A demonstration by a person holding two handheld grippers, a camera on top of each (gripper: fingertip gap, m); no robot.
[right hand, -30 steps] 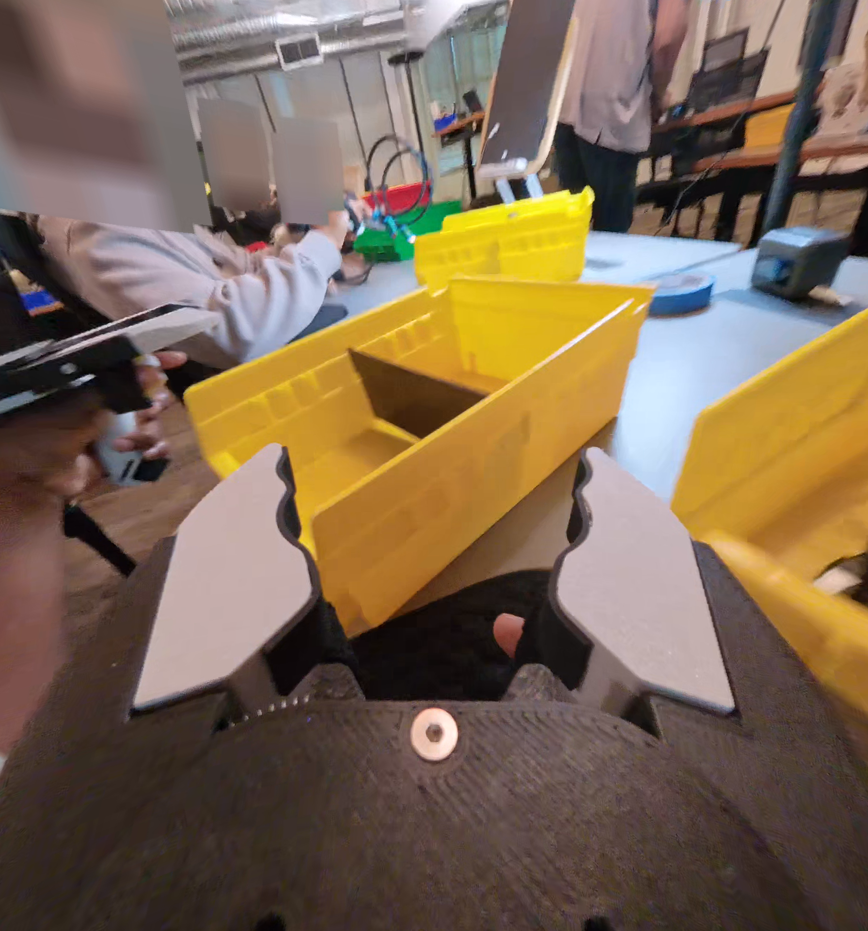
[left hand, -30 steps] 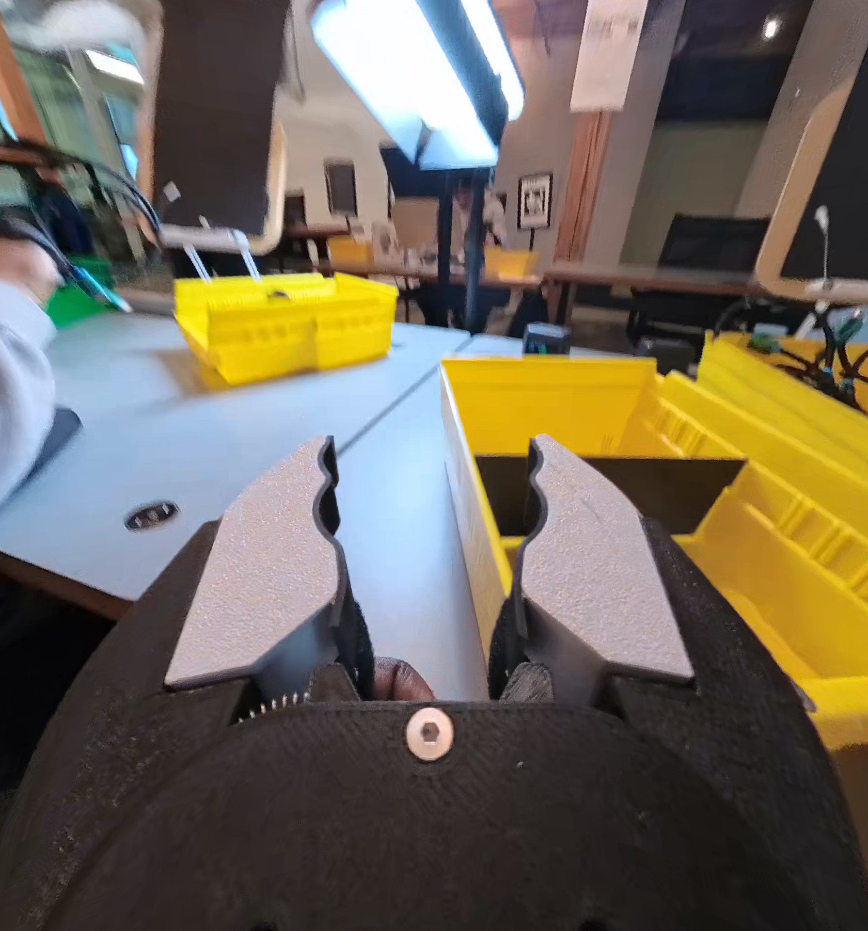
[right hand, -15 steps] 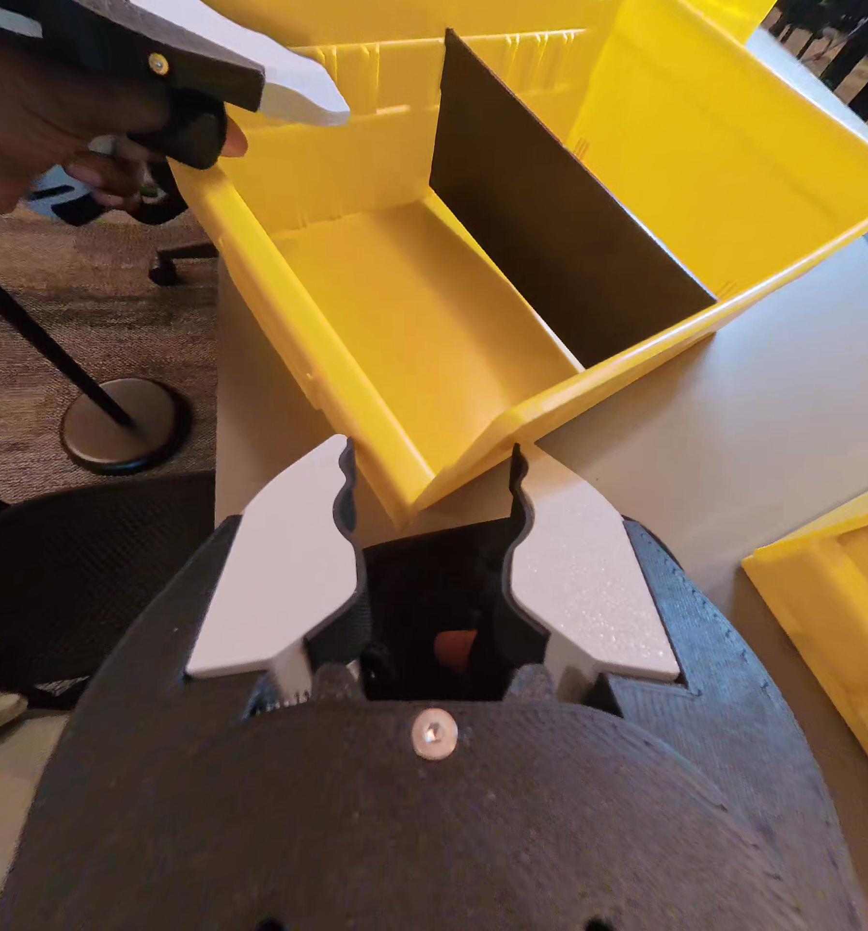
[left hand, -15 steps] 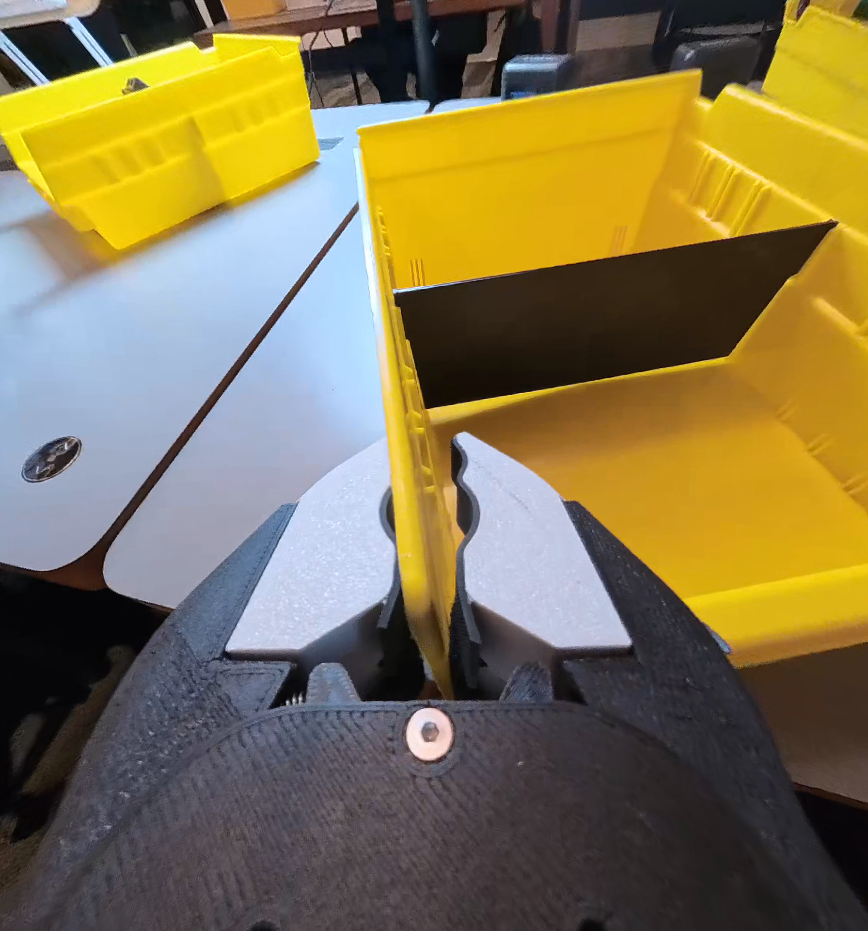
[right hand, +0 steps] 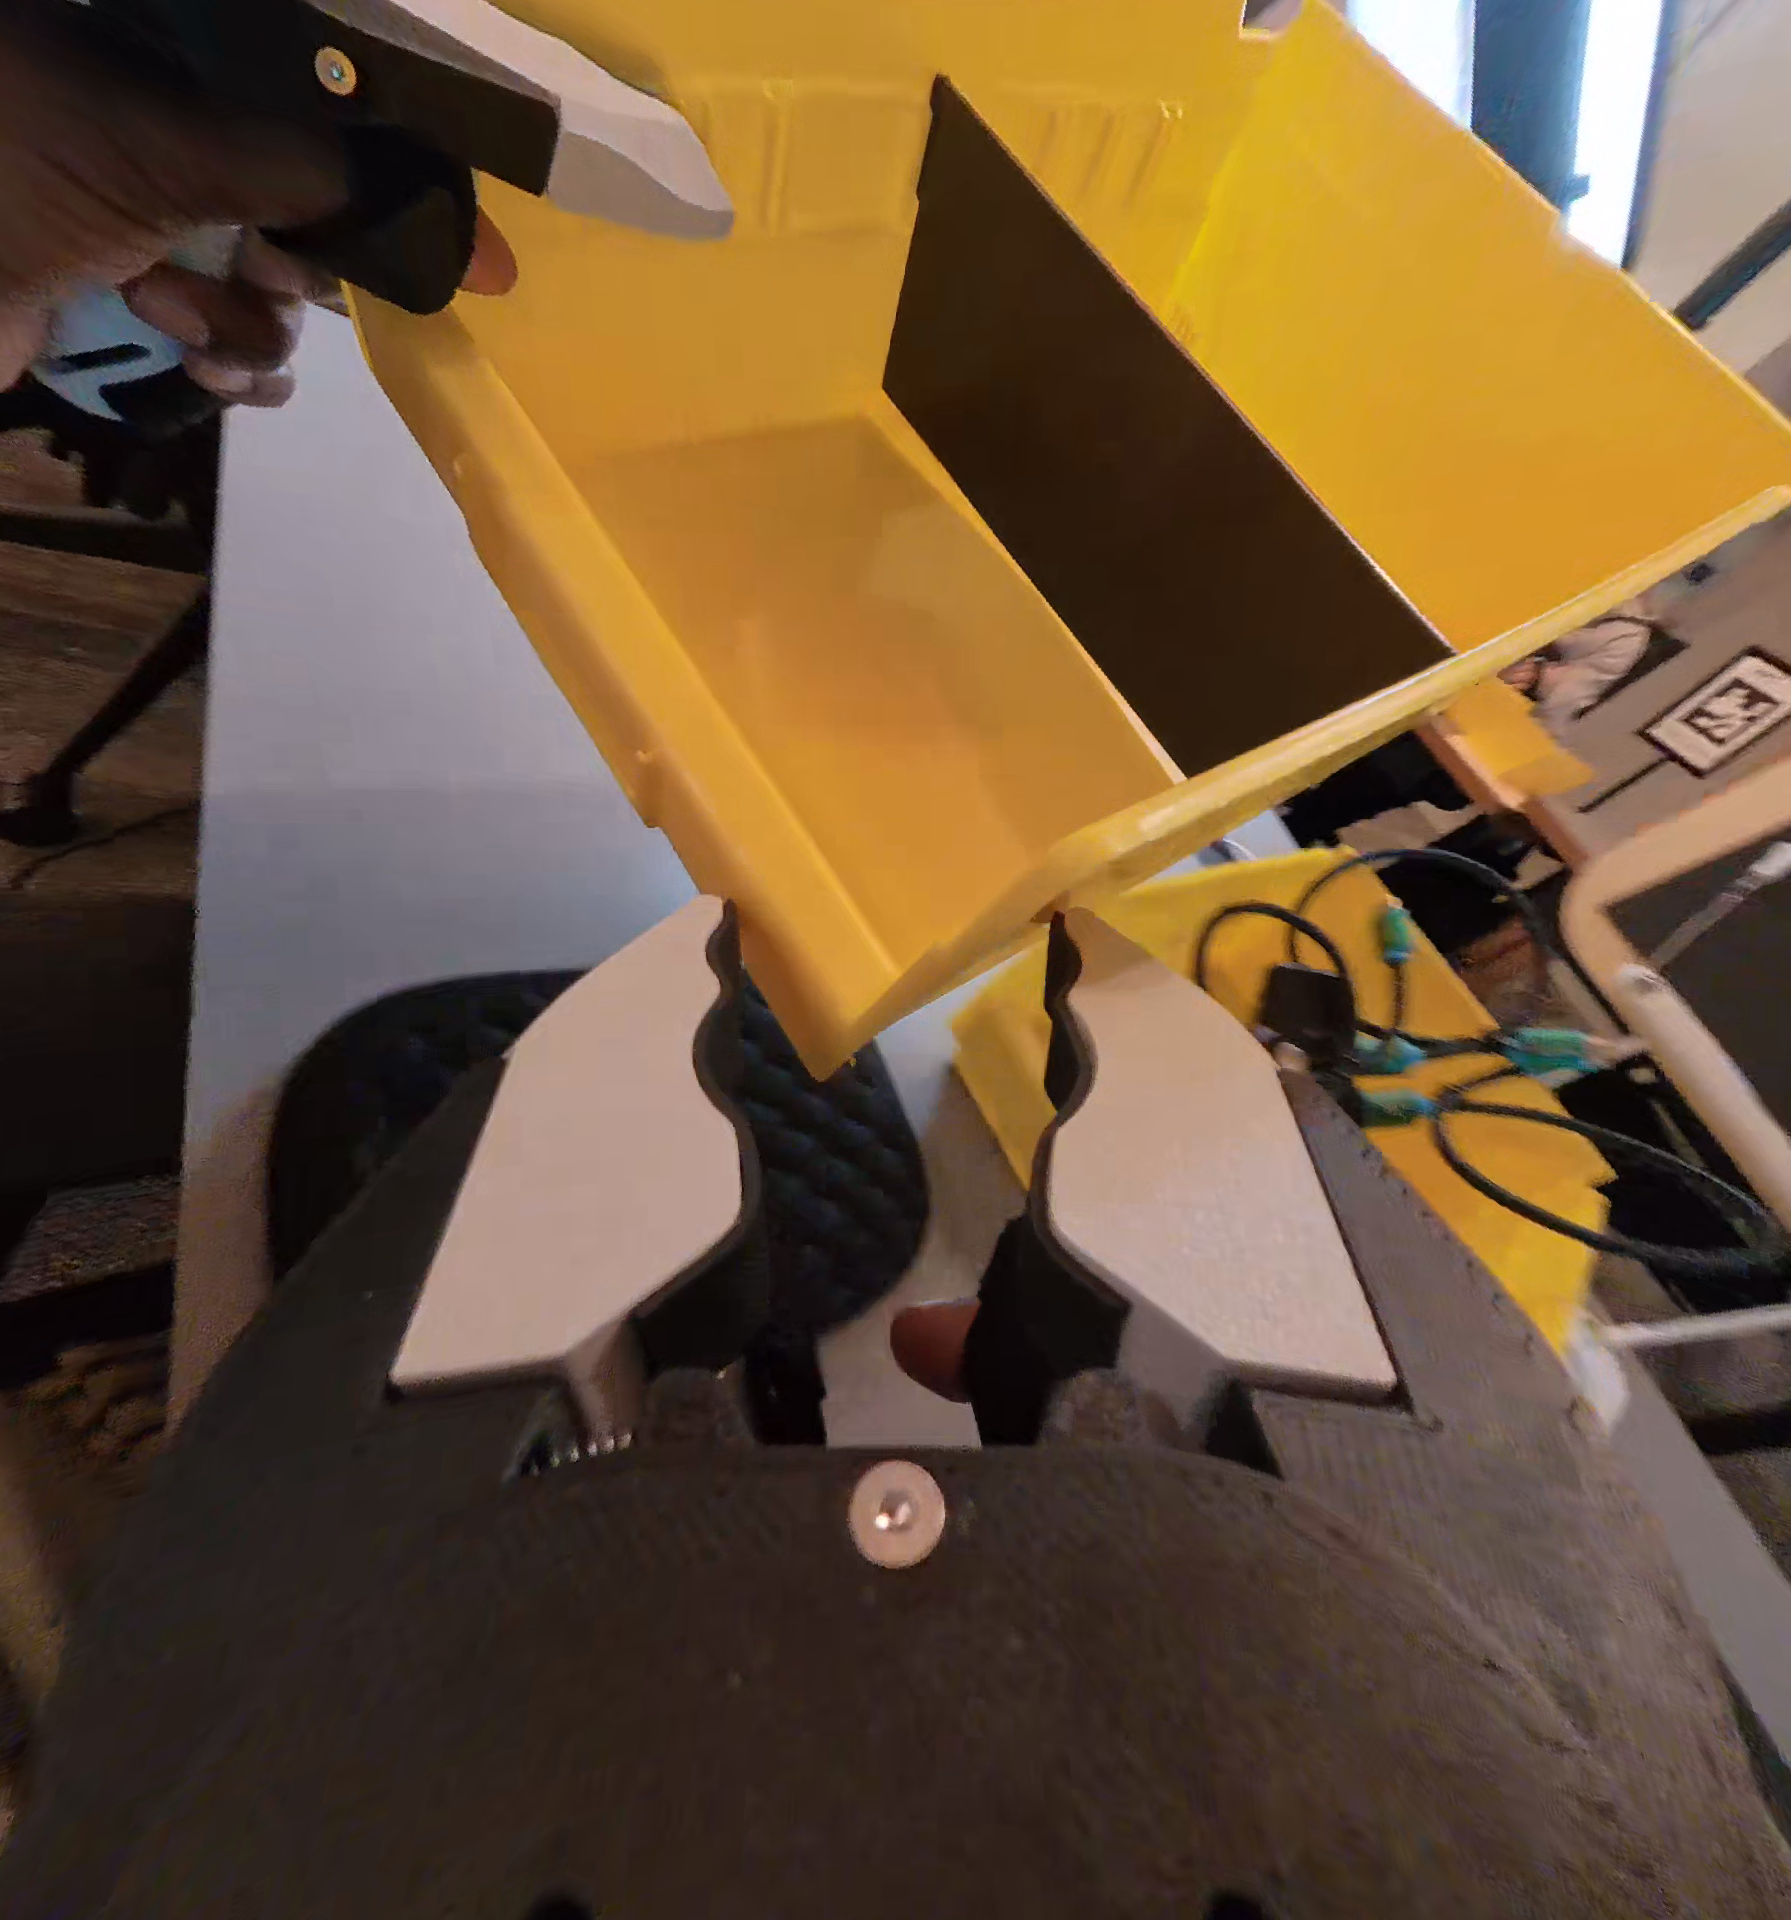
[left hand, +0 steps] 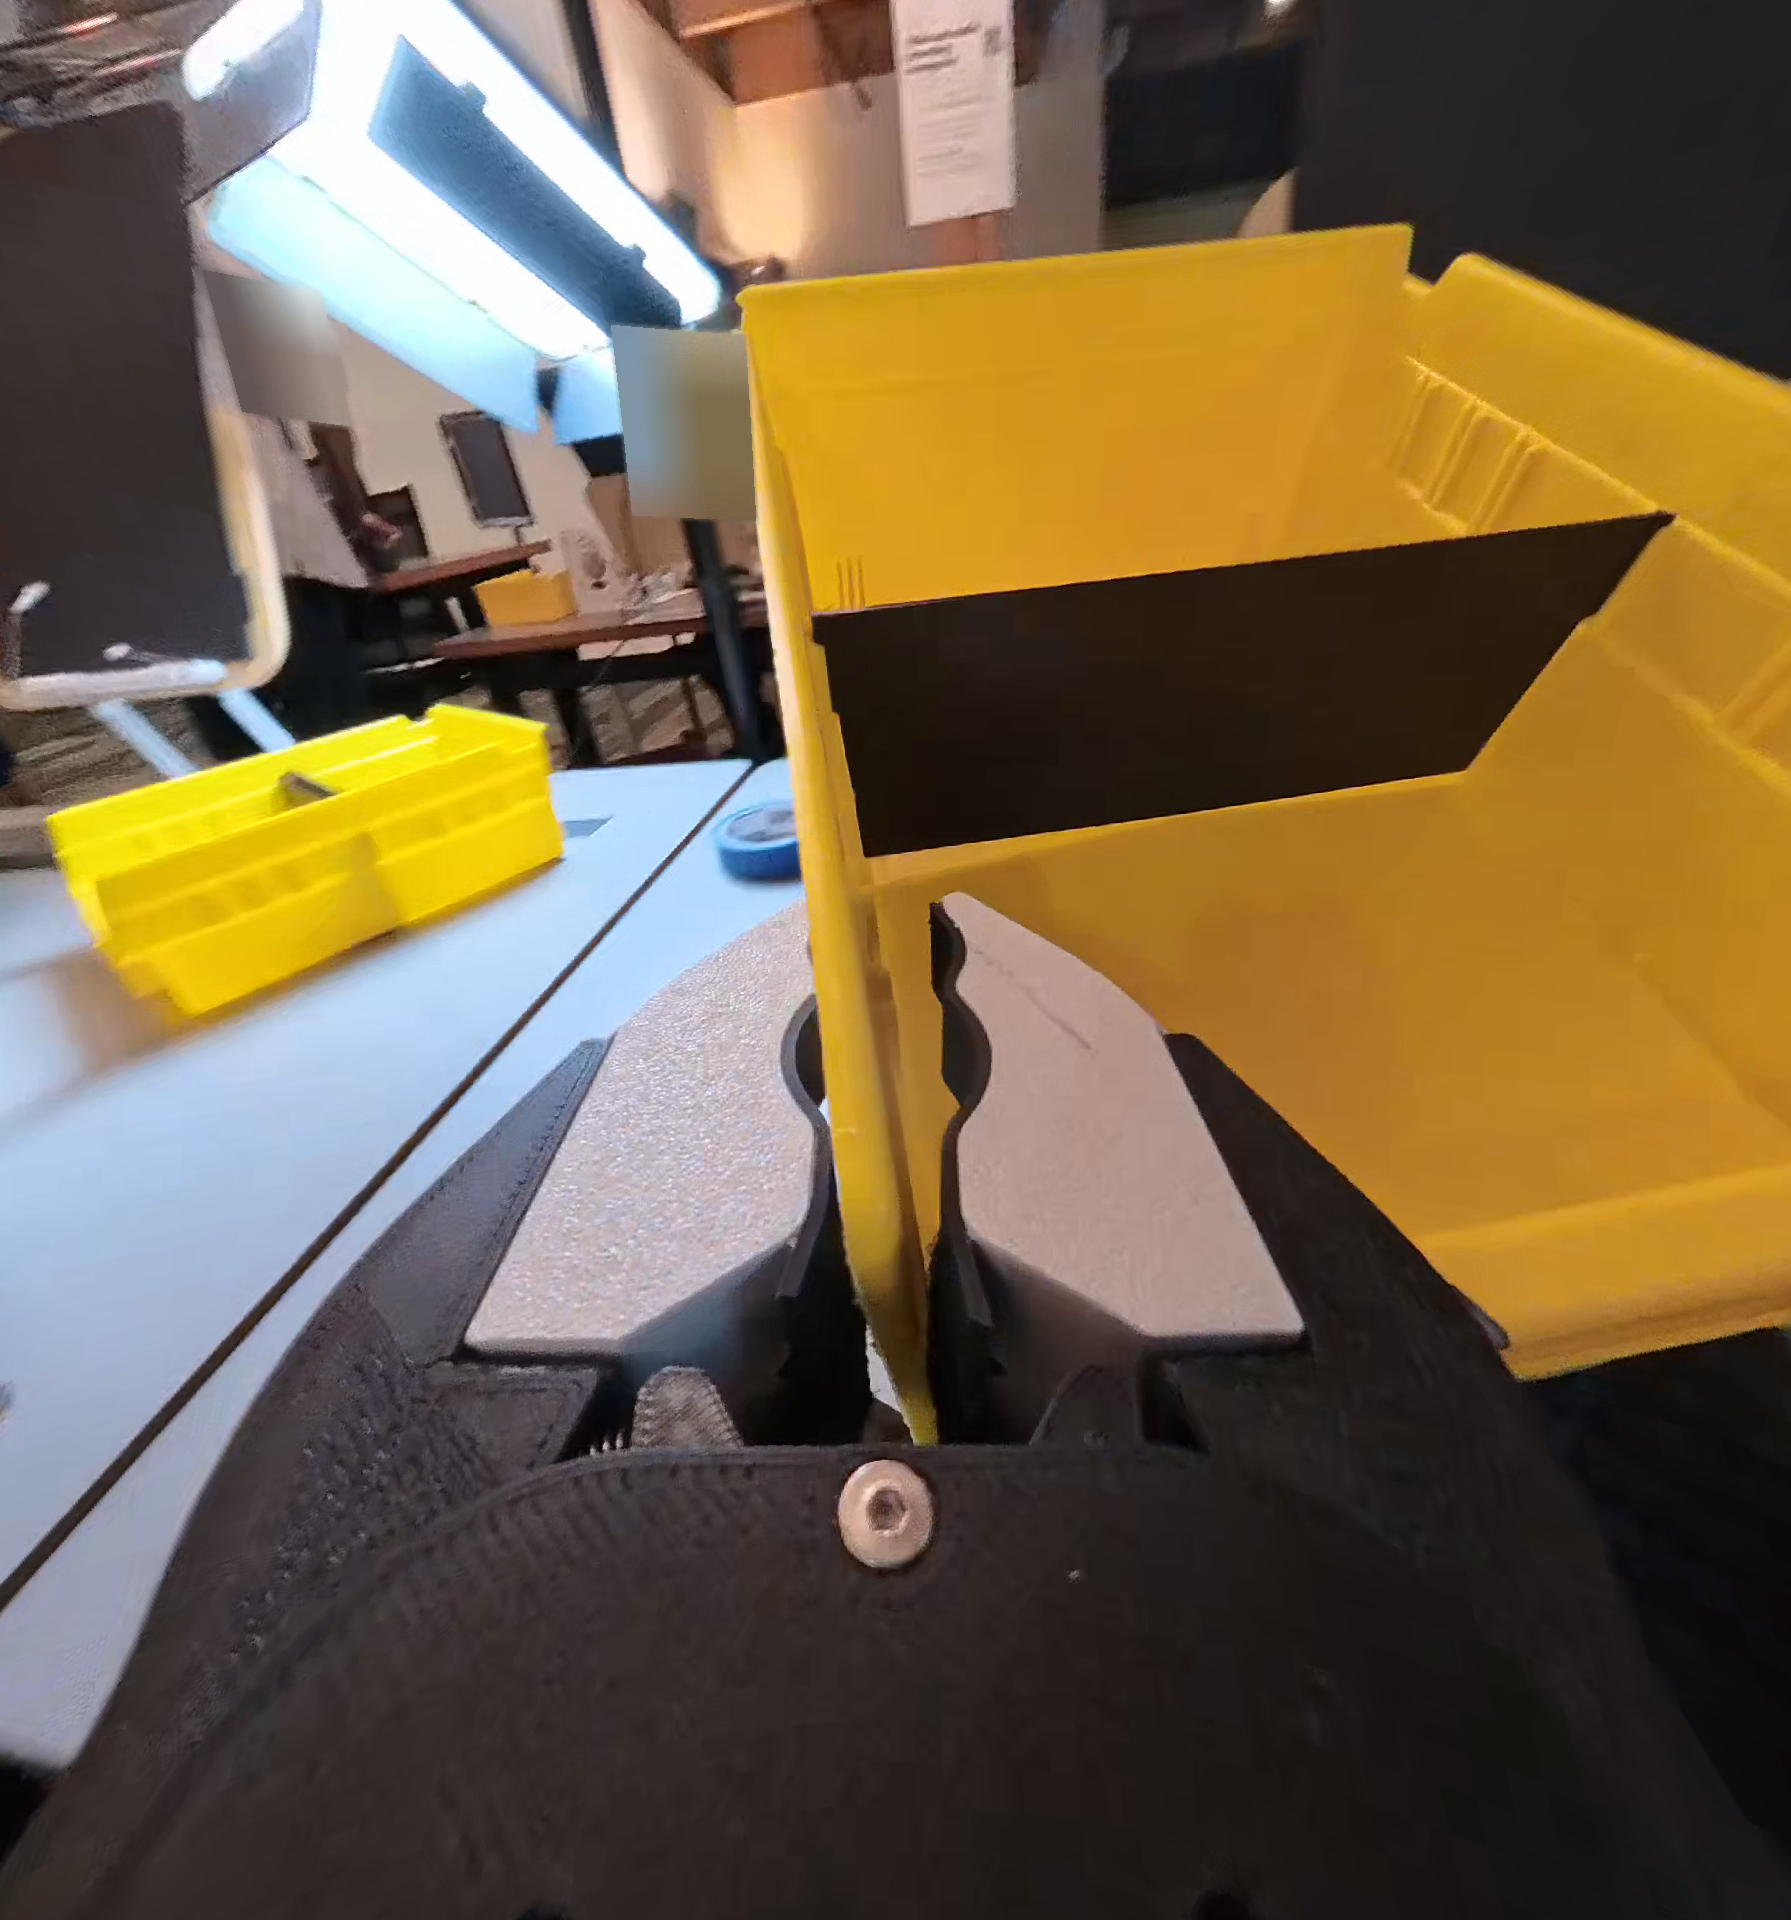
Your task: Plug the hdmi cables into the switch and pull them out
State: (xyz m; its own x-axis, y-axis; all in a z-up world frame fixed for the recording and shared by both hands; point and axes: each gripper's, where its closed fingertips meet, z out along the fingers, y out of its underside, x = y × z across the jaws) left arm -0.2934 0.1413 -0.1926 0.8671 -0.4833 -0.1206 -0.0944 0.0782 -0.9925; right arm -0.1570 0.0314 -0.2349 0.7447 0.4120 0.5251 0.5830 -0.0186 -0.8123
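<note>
The left gripper (left hand: 875, 1049) was clamped on the left side wall of a yellow bin (left hand: 1234, 436), the wall pinched between its two fingers, with the bin tilted up off the grey table (left hand: 195, 1164). A black divider (left hand: 1182, 696) crossed the bin's inside, and the compartments in view held nothing. In the right wrist view the same bin (right hand: 849, 665) filled the upper centre, and the left gripper (right hand: 600, 182) showed at upper left in a person's hand (right hand: 91, 187). The right gripper (right hand: 891, 945) stood wide, holding nothing, its fingertips just below the bin's near corner. The black HDMI cables (right hand: 1556, 1164) with green plugs lay in a second yellow bin (right hand: 1442, 1039) at centre right; the switch could not be picked out. A third yellow bin (left hand: 319, 842) sat at the left, a blue tape roll (left hand: 761, 831) beside it. A white paper sheet (left hand: 958, 104) hung at the top, its print unreadable; a black-and-white marker tag (right hand: 1732, 717) showed at right.
</note>
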